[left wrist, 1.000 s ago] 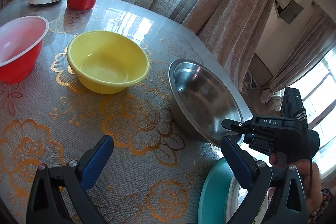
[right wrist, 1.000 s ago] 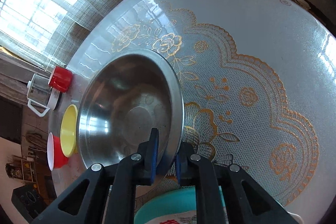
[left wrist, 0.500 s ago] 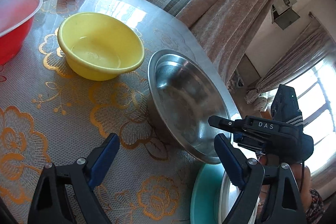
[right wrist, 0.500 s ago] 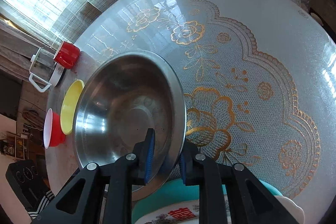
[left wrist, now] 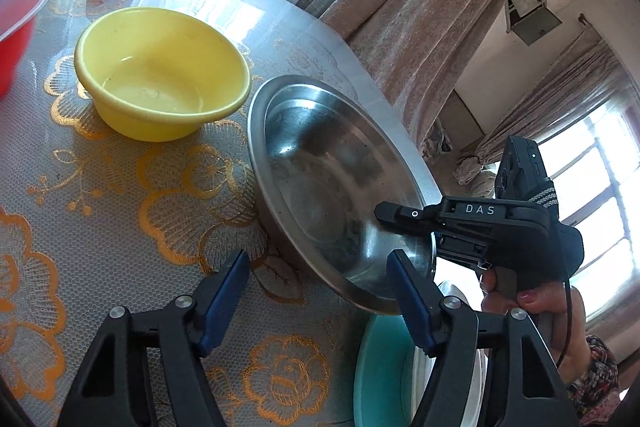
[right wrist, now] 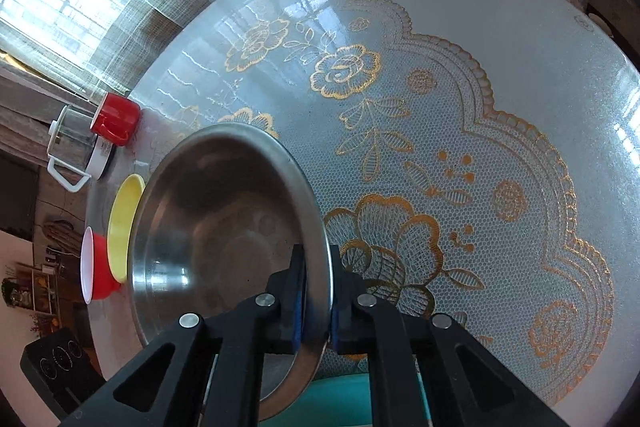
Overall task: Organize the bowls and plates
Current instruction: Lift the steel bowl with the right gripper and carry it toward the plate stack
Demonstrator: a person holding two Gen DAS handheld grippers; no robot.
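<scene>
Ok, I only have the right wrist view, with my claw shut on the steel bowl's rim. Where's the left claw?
Observer: The left claw hovers over the cloth beside the steel bowl. Its jaws are closing and the pads press on nothing.
Operator: Is the yellow bowl free for nesting?
Observer: The yellow bowl stands upright with nothing stacked in it.
Operator: And the teal plate below me?
Observer: The teal plate already holds a paler plate.
</scene>
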